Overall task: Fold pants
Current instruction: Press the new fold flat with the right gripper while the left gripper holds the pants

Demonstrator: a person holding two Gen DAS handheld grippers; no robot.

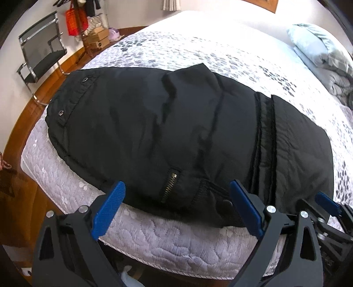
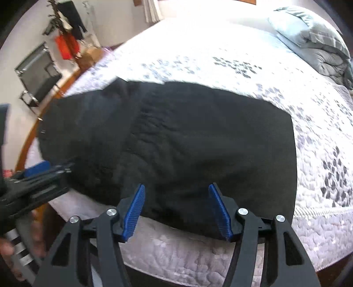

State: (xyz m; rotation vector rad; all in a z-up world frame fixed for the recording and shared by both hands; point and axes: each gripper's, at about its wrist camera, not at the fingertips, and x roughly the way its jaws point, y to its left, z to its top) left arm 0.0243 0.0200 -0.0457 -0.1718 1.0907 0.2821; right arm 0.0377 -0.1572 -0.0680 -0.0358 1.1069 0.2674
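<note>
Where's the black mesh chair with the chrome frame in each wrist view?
Left wrist: black mesh chair with chrome frame at upper left, on the wood floor past the bed's corner.
Right wrist: same chair at upper left, blurred.
Shared landmark: red bag hanging just right of it.

Inspector: State positions.

Operator: The pants (image 1: pixel 176 136) lie folded on the bed (image 1: pixel 154 238), along its near edge. My left gripper (image 1: pixel 176 194) sits before that edge, my right gripper (image 2: pixel 176 194) just beside it to the right.

Inspector: Beyond?

Operator: A pillow (image 1: pixel 317 44) lies at the far right on the bed; a chair (image 1: pixel 42 53) stands on the floor, far left.
</note>
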